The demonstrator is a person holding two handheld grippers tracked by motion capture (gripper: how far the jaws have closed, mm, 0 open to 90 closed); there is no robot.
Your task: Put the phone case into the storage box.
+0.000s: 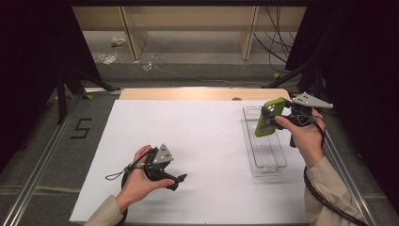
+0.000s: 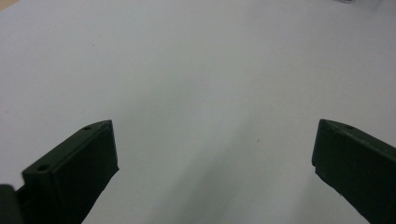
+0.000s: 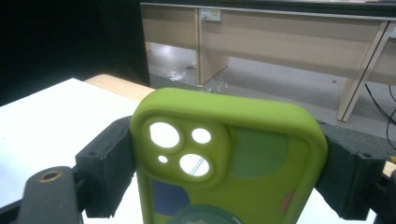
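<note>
A lime-green phone case (image 1: pixel 267 117) with camera cut-outs hangs tilted above a clear plastic tray (image 1: pixel 277 162) at the right of the white table. My right gripper (image 1: pixel 278 113) is shut on it, one jaw on each long side. In the right gripper view the phone case (image 3: pixel 233 154) stands between the two black jaws, its back and lens holes facing the camera. My left gripper (image 1: pixel 180 180) rests low on the white sheet at the front left, pointing right. In the left gripper view its jaws stand wide apart over bare white surface, my left gripper (image 2: pixel 215 154) open and holding nothing.
The white sheet (image 1: pixel 188 141) covers most of the wooden table (image 1: pixel 197 93). Metal rails run along both sides. Beyond the far edge are a floor with cables, wooden bench legs (image 1: pixel 134 33) and dark curtains.
</note>
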